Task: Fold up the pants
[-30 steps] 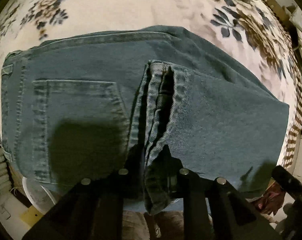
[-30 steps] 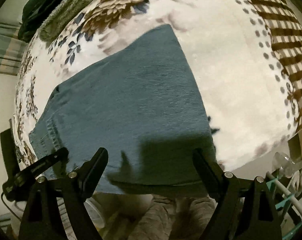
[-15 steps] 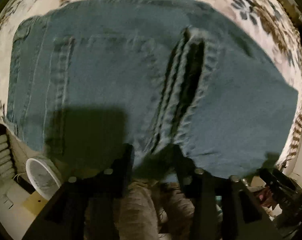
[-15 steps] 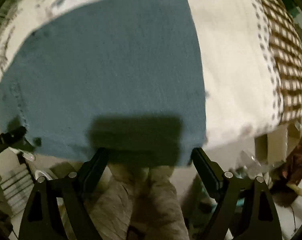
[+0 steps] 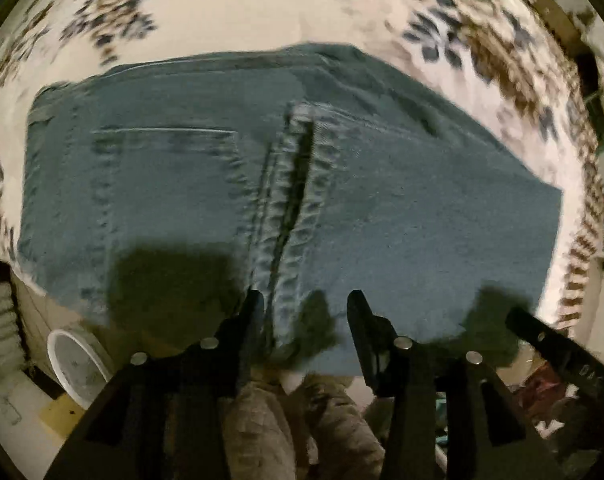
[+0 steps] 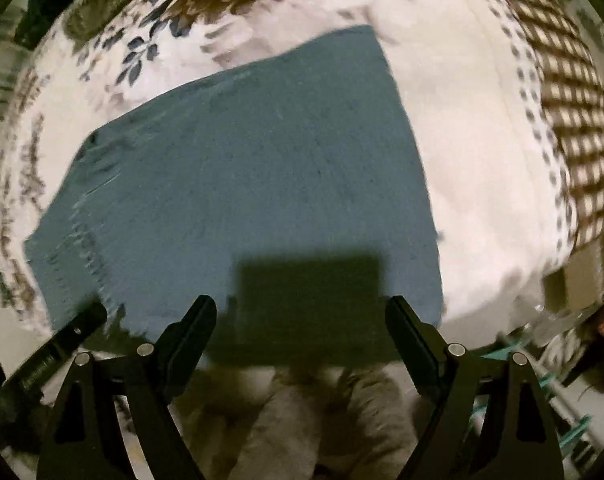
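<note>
Folded blue jeans [image 5: 381, 208] lay flat on the floral bedspread [image 5: 242, 12], back pocket [image 5: 162, 184] up, leg hems stacked mid-cloth. The left gripper [image 5: 302, 312] hovered at the near edge, jaws apart, gripping nothing.

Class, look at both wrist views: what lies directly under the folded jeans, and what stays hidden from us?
The folded jeans lie on a floral bedspread, which shows around their edges. The bedspread beneath the denim is covered, as are the jeans' lower layers.

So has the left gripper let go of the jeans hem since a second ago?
Yes. The left gripper now stands open, pulled back from the hem of the jeans.
</note>
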### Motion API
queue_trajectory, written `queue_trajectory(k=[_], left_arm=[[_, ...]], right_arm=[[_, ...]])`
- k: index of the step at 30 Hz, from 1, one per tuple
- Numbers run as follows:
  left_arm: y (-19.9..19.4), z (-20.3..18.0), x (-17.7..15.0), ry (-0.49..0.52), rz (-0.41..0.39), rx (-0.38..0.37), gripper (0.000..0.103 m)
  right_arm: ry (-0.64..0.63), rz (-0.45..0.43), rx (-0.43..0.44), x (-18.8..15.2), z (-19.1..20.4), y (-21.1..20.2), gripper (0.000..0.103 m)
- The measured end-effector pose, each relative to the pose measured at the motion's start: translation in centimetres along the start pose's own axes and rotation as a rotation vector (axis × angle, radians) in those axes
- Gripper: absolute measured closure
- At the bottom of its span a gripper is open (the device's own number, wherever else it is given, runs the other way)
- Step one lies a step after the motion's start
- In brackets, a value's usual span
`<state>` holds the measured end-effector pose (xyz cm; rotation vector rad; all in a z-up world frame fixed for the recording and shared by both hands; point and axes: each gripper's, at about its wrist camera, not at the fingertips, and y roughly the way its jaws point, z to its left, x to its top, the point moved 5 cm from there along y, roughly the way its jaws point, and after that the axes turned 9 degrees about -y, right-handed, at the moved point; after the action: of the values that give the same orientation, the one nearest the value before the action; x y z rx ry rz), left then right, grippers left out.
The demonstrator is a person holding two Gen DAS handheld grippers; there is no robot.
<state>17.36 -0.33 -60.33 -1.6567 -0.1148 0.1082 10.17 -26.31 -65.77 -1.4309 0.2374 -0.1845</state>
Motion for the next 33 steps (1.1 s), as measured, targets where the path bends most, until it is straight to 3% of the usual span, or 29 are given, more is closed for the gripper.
queue_trajectory(k=[3,8,10,11,12,14,18,21,23,30,33], left_arm=[[2.7,-0.2,-0.3,0.040,0.025,0.066,0.063],[1.9,1.9,-0.6,-0.019,0.019,-0.010,0.063],[0.0,3.8,-0.2,-0.129,0.006,-0.120,0.062],[-0.7,4.6,-0.2,-0.168,-0.001,-0.154,0.050],[-1.7,6.2,-0.2,-0.232,-0.021,-0.202,0.032],[-3.3,9.2,-1.0,-0.347,-0.064,-0.273,0.021],[-4.4,17.8,-3.0,-0.661,-0.180,-0.399,0.021],[-3.1,24.8,-4.0,-0.904,-0.256,-0.470,0.021],[-1.7,26.4,-4.8,-1.012,-0.304,-0.505,0.021],[2.1,27.2,-1.5,-1.082,-0.379,-0.562,0.023],[1.8,26.9,0.2,-1.067,-0.434,-0.575,0.023]], right_arm=[[-0.023,0.052,-0.067,0.4,0.4,1.7,0.015],[-0.044,0.087,-0.102,-0.1,0.6,2.4,0.015],[-0.018,0.088,-0.045,0.4,1.6,2.3,0.015],[0.005,0.088,-0.001,0.4,1.8,1.9,0.015],[0.015,0.086,0.020,0.3,2.1,1.6,0.015],[0.025,0.067,0.072,0.5,2.9,1.0,0.015],[0.007,0.031,0.131,1.3,5.1,0.2,0.015],[0.034,0.030,0.197,1.6,6.3,0.4,0.015],[0.026,0.021,0.204,2.0,6.7,1.0,0.015],[-0.037,0.021,0.183,2.3,8.2,3.4,0.015],[-0.069,0.007,0.173,3.0,8.9,3.5,0.015]])
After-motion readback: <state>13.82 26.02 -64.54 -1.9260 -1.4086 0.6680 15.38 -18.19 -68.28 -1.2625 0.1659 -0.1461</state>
